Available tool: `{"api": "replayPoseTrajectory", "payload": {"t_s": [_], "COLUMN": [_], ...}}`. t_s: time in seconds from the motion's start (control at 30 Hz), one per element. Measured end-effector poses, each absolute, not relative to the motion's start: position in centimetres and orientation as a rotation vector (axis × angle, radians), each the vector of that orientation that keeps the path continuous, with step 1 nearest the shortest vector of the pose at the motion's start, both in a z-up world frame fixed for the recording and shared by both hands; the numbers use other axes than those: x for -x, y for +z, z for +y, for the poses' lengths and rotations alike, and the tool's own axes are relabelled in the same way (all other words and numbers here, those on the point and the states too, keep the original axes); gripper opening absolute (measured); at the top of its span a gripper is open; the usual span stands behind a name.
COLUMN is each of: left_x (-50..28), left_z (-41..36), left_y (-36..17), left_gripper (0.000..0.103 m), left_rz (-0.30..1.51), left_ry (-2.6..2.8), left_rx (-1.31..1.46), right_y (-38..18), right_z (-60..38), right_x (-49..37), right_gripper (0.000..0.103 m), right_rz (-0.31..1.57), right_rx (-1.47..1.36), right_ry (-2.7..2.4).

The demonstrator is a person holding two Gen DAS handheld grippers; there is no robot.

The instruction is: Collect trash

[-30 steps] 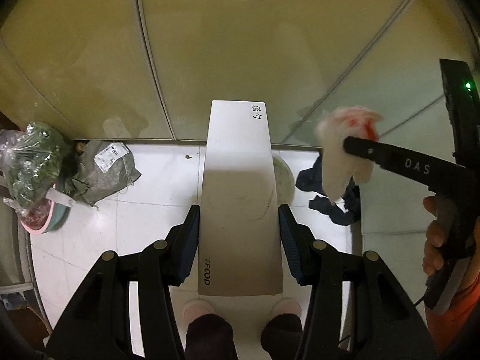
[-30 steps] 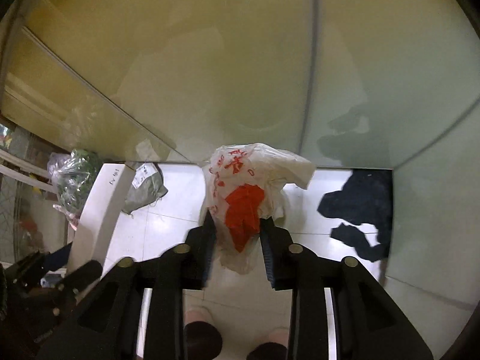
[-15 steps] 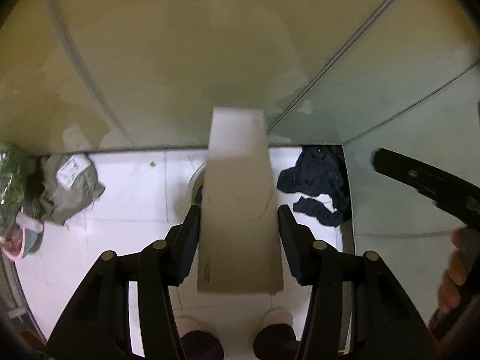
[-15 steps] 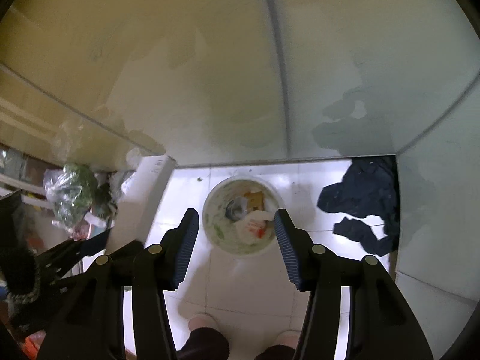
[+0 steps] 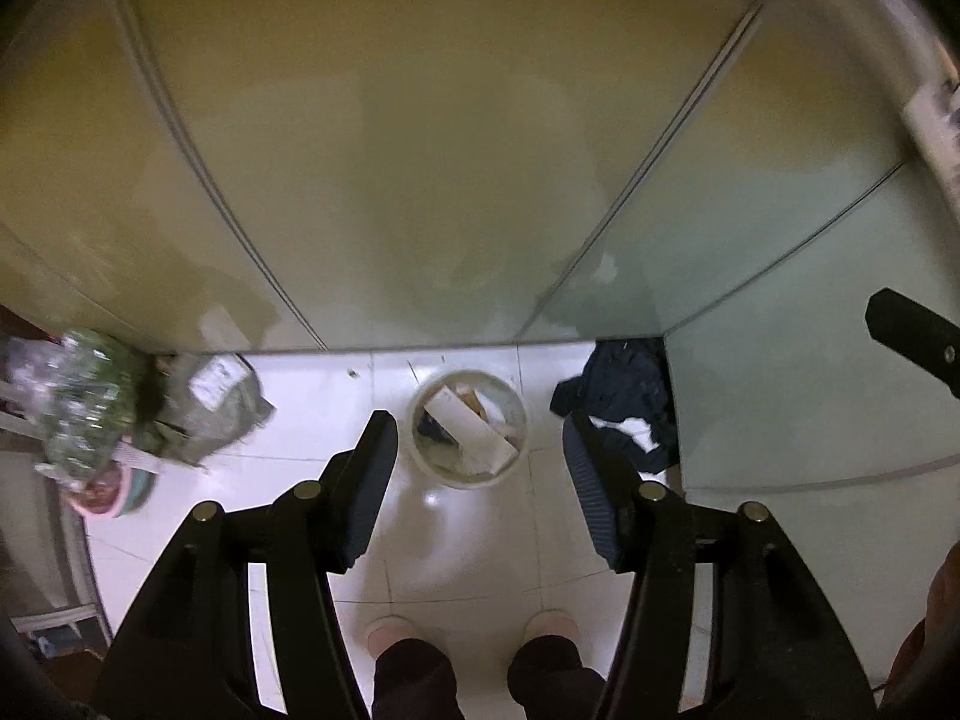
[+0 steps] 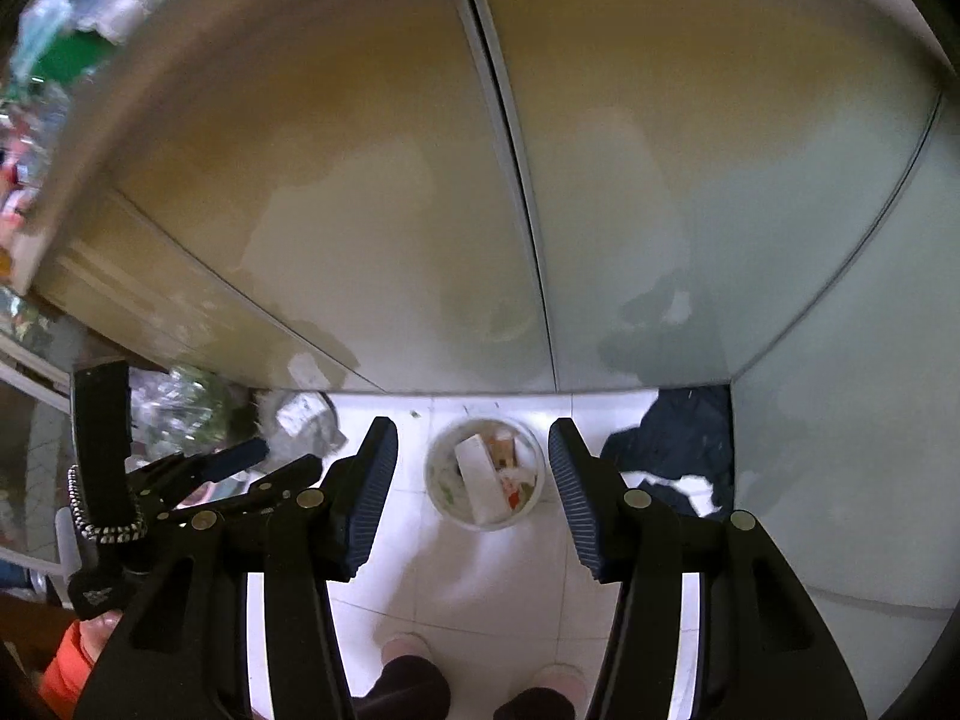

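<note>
A round white bin (image 5: 465, 483) stands on the white tiled floor below both grippers. A long white box (image 5: 468, 426) lies slanted inside it. In the right wrist view the bin (image 6: 480, 522) also holds the box (image 6: 480, 474) and a white plastic bag with red print (image 6: 510, 483). My left gripper (image 5: 477, 426) hangs high above the bin, its jaws opening with nothing between them. My right gripper (image 6: 471, 429) is open and empty too. Each gripper shows at the edge of the other's view, the left gripper (image 6: 228, 468) and the right gripper (image 5: 912, 336).
A dark blue cloth (image 5: 624, 396) lies right of the bin by a glass panel. A grey parcel bag (image 5: 210, 402), a bag of greens (image 5: 84, 402) and a pink bowl (image 5: 114, 492) sit at the left. A person's slippered feet (image 5: 390, 642) stand below.
Both grippers have risen. The left let go of the white box, which now lies in the bin. The right dropped the plastic bag into the bin and its jaws widened.
</note>
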State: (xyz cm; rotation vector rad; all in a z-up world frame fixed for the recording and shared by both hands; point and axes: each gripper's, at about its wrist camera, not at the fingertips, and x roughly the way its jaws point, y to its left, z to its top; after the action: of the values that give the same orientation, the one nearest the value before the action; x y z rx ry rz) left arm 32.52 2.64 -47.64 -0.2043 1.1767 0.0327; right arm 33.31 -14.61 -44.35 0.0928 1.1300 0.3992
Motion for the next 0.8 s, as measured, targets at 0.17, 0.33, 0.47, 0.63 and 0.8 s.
{"api": "replayPoseTrajectory", "payload": {"t_s": [0.17,0.33,0.47,0.63,0.8], "left_x": [-28.4,-22.8,-17.7,-11.1,-5.4], "left_z": [1.9,0.6,-0.9,-1.2,-0.8], "left_y": [-34.1,-20.9,-12.5,-5.3,-2.5], "left_gripper": [0.057,0.057,0.059,0.069,0.095], "left_rz": [1.039,0.846,0.681,0.512,0.436], "left_ry": [0.072,0.067,0.023,-0.015,-0.032], "left_rx": [0.204,0.202,0.163,0.128,0.1], "right_y": [-32.9,-21.4,-13.9,-7.5,-4.5], "right_z": [-16.0,-18.1,-19.4,-19.4,-18.3], "right_x": [-30.6,-26.5,-22.0,-15.8,-10.1], "right_gripper": [0.049,0.049,0.049,0.056,0.063], "right_rz": [1.014,0.848,0.688,0.519,0.435], "right_rx": [-0.062,-0.03,-0.028,-0.046,-0.034], "right_ry": [0.439,0.476,0.496,0.481,0.438]}}
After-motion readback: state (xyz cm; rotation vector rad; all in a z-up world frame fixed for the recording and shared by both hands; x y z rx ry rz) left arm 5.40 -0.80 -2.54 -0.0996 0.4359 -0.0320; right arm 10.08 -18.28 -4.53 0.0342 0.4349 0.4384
